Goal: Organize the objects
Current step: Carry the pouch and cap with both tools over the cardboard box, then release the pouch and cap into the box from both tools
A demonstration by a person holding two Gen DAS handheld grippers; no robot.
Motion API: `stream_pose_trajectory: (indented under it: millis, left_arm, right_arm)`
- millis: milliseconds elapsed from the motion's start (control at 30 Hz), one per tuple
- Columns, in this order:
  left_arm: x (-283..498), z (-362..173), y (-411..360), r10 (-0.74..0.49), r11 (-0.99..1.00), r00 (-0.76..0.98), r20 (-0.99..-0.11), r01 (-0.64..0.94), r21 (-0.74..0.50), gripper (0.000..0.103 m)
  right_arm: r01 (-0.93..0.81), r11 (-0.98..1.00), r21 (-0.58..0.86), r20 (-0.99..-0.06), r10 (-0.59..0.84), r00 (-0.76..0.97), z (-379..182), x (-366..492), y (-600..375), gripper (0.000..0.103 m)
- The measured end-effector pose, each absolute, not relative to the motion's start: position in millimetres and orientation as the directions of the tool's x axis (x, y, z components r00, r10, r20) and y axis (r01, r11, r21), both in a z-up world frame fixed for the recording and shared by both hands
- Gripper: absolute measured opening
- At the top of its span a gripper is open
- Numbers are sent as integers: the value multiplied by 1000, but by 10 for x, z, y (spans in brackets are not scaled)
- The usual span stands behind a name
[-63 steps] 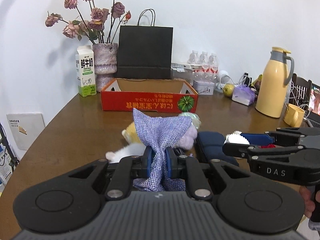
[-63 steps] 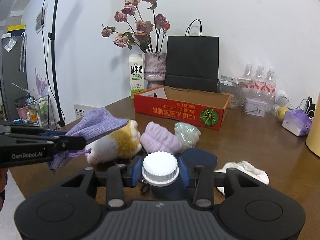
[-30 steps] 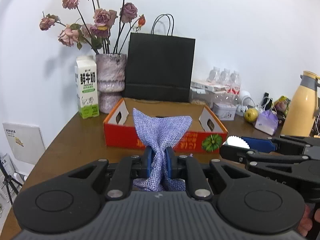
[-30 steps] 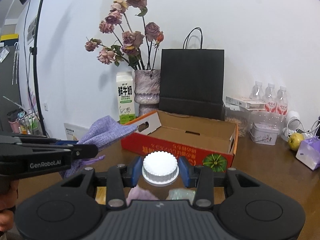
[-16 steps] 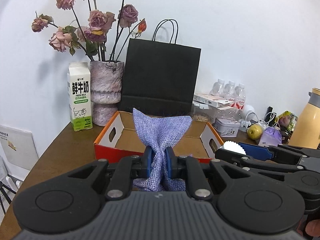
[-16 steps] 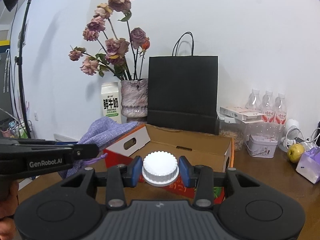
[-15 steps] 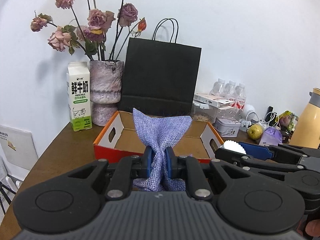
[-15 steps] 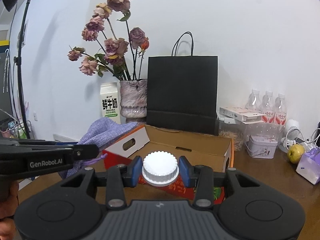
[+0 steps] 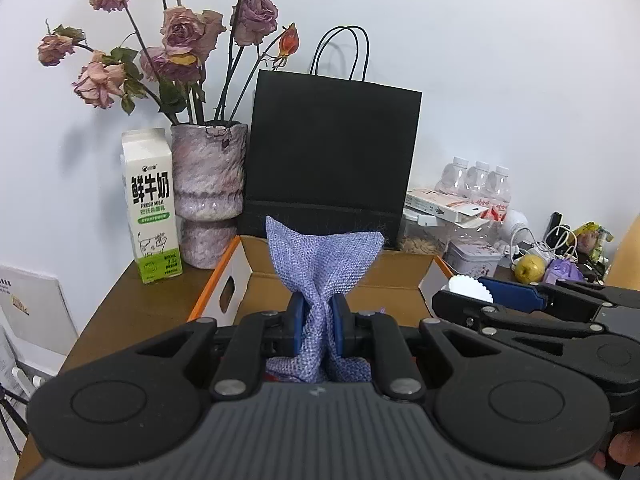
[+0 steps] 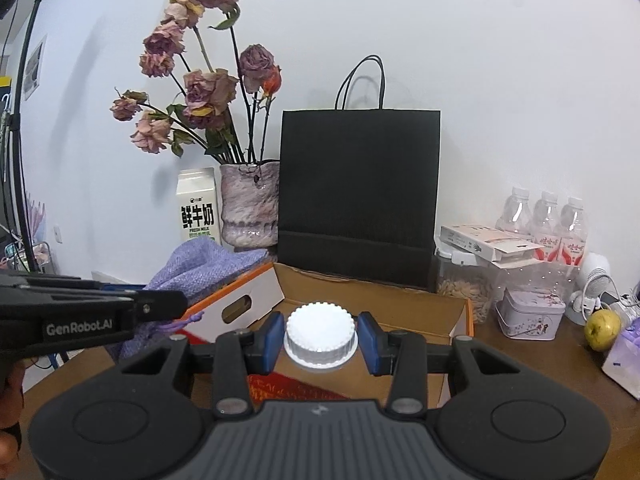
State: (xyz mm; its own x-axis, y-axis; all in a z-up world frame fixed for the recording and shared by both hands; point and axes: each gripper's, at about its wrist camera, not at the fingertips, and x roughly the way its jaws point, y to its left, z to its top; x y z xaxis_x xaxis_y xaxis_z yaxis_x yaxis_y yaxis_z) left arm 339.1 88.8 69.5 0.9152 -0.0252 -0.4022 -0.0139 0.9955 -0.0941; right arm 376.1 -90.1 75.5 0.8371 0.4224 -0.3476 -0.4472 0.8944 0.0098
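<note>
**Carrying two items to the box**

Gripping a gathered purple woven pouch (image 9: 320, 264), left tool (image 9: 316, 326) stood nearly closed, blue pads pinching the cloth at its neck, upper corners fanned out above the jaws. Held alongside, right tool (image 10: 320, 338) clamped on a white ribbed cap (image 10: 320, 338), pads pressed on either side; whatever hung beneath the cap stayed hidden behind the tool body. Seen in the left wrist view, right tool (image 9: 532, 312) reached in from the right edge, near the left one but apart from it.

Just beyond both tools lay the open cardboard box (image 10: 384, 304), orange-edged and red-fronted, inside apparently bare so far as shown, resting on the brown wooden surface (image 9: 132, 304). Pouch poised over the box's left part, cap over its near edge towards the middle; neither yet set down.

Behind the box stood a black paper bag (image 9: 332, 152), a mottled vase (image 9: 208, 192) of dried roses and a milk carton (image 9: 152, 208); off to the right, water bottles (image 10: 544, 220), a small tin (image 10: 532, 316) and a green fruit (image 10: 602, 328).

Judged as the transport step, close to release. Next called for: lowering each item inside the walls, keeping the pair separated, then parting the jaws only once cloth and capped item rested on the floor of the box.
</note>
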Motion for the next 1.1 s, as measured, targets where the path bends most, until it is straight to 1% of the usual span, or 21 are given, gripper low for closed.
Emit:
stream_pose_trajectory:
  millis: [167,433,800,900,933,967,1000,1033,1067,1100]
  left_arm:
    - [3627,675,901,-14,997,913,-408,-20,-80,15]
    - [4078,609,906,-1,998,891,-453,-26,-52,15]
    - [4704,314,976,15,995,835,-550,-67,-74,15]
    - [4812,225,1003,13,993,824,-566,-77,-90,19]
    - [4843,199,1011,9,992,821,-571,-78,-96,26]
    - [4855,178,1022,5,992,820,-572,-78,-103,40]
    - [4855,165,1035,4,991,823,-568,-81,-110,49]
    - [4851,159,1043,4,990,826,-563,-82,-113,66]
    - [4836,156,1049,4,990,831,-556,-82,-116,83]
    - [4819,159,1049,5,990,838,-546,-82,-117,91]
  right_arm:
    - [-444,896,6,-362,416,834,727,3984,-845,39]
    - [-436,900,-1,-401,399,824,682,4432,-745,39]
    - [-421,907,6,-497,368,786,383,5012,-619,39]
    - [-416,910,0,-529,353,772,250,5110,-602,39]
    - [-412,911,2,-539,348,767,212,5136,-604,39]
    - [-408,913,5,-548,344,763,176,5163,-609,39]
    - [-405,914,5,-555,339,760,149,5178,-614,43]
    - [-401,916,4,-558,335,759,131,5184,-619,57]
    - [-394,919,4,-558,329,762,121,5187,-626,65]
    - [-388,922,1,-557,323,765,117,5186,-635,86]
